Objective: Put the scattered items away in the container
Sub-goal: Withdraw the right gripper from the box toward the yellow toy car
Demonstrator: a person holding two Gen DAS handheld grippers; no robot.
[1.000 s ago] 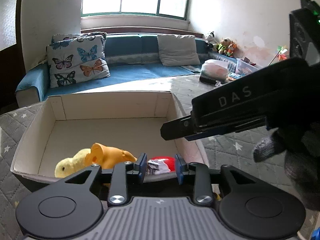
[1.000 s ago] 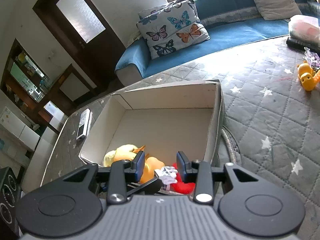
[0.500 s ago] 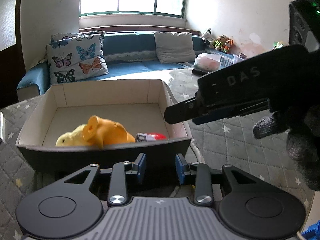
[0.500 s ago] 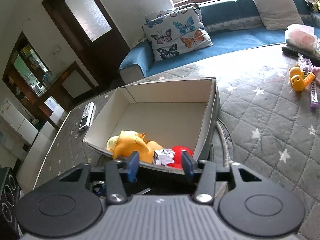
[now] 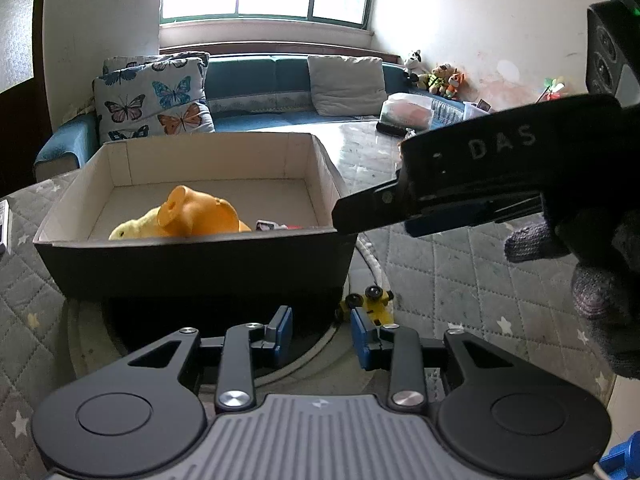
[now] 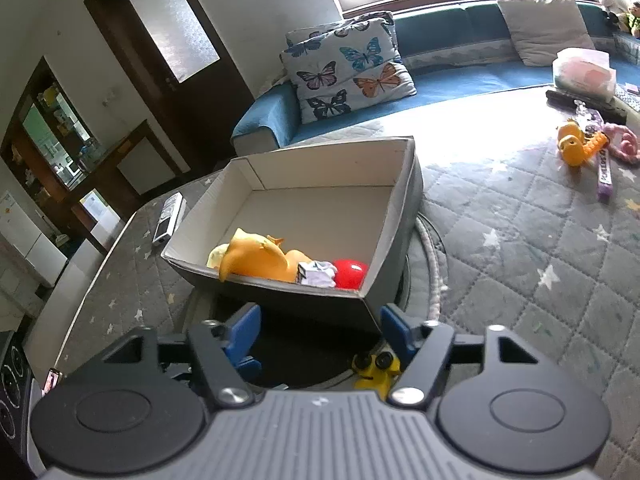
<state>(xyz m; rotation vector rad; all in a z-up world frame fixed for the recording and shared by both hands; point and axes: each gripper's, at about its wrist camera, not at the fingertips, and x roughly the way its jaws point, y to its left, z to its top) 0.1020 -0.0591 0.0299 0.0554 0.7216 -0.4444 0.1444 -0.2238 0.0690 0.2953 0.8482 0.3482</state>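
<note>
Grippers first, nearest of all: the left gripper [image 5: 321,330] stands half open with nothing between its blue pads, and the right gripper [image 6: 320,330] has its jaws spreading wider, nothing between them either. Just past the fingertips lies a small yellow toy car [image 6: 375,366], close to the right gripper's right finger and, in the left view [image 5: 370,298], slightly right of the left gripper's right pad, touching neither. The car sits on a quilted grey mat with stars [image 6: 520,240], at the near right corner of the box [image 5: 192,268]. That box, dark outside and pale inside, stands straight ahead of both pairs of fingers; it holds an orange toy [image 6: 262,260], a yellow toy [image 5: 132,230], a white scrap [image 6: 318,274] and a red ball [image 6: 351,273] along its near wall. "DAS" reads in pale letters on the right gripper's black body, held by a gloved hand [image 5: 592,264]. A remote [image 6: 168,218] lies left of the box. Farther right lie an orange duck [image 6: 572,146] and a purple stick [image 6: 604,176]. Beyond is a blue sofa [image 5: 256,120] with butterfly cushions [image 5: 154,104].
</note>
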